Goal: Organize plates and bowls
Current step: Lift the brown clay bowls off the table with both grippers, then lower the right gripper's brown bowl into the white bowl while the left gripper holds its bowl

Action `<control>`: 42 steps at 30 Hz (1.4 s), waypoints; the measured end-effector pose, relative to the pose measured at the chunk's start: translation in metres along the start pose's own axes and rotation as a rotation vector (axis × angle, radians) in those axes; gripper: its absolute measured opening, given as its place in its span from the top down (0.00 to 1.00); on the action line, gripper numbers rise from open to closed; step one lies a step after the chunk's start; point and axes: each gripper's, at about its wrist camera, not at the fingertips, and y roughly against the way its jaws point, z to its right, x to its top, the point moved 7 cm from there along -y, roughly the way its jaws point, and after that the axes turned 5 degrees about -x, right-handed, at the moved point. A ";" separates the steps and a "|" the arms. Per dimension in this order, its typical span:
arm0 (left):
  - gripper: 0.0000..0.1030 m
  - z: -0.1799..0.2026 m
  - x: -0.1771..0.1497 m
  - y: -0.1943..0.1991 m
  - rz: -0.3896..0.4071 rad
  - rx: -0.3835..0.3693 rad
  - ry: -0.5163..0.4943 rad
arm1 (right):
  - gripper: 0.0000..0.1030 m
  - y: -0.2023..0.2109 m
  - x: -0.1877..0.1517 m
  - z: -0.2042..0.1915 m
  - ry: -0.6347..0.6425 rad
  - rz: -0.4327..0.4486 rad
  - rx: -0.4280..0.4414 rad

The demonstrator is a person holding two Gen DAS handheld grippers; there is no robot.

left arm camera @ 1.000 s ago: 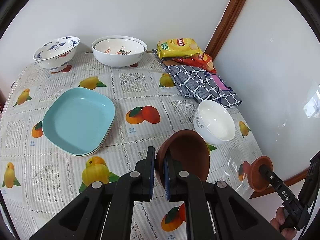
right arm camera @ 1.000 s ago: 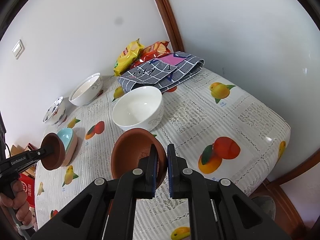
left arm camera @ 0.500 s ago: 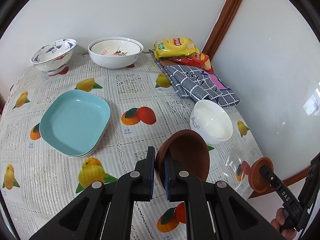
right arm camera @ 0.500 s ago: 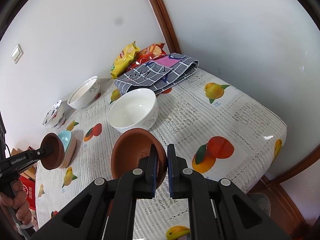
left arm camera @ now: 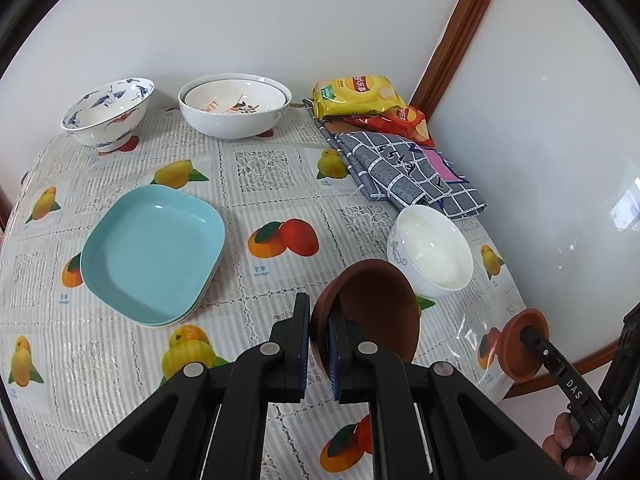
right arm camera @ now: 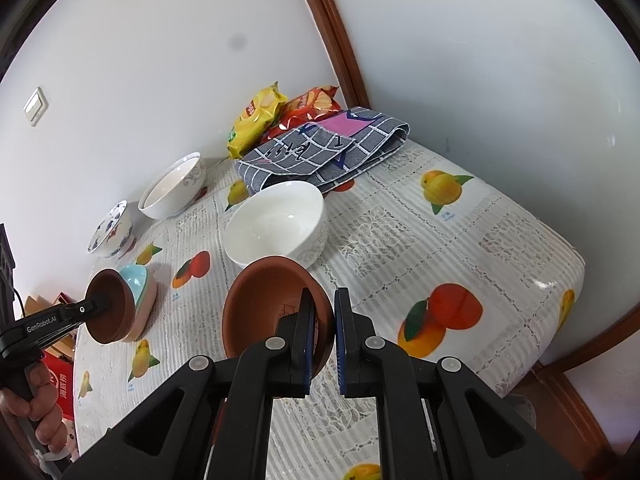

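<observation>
Left wrist view: the left gripper (left arm camera: 318, 328) is clamped on the rim of a brown bowl (left arm camera: 376, 312), lifted clear of the table (left arm camera: 280, 168) beside the white bowl (left arm camera: 430, 250). This looks like a carrying step.

Right wrist view: the right gripper (right arm camera: 323, 328) pinches a second brown bowl (right arm camera: 272, 308) by its rim. Next, probably, one brown bowl must be nested into the other, rims aligned.

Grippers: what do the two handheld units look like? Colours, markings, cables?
Both are matte black plastic. The left gripper and right gripper each have two angular fingers with round silver pivot screws and blue pads on the inner faces. From the side, the left unit reads "GenRobot.AI" in white with a thin black cable behind it; the right reads "DAS". No sleeves visible.
</observation>
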 end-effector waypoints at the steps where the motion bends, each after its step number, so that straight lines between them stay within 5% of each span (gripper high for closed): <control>1: 0.92 0.000 0.001 0.000 0.000 0.001 0.000 | 0.91 -0.002 0.002 -0.001 0.000 -0.001 0.001; 21: 0.92 -0.001 0.034 -0.016 -0.001 -0.008 -0.010 | 0.91 -0.028 0.051 -0.038 0.043 0.018 0.029; 42: 0.92 0.009 0.043 -0.031 -0.008 -0.022 -0.021 | 0.91 -0.049 0.063 -0.054 0.065 -0.007 0.042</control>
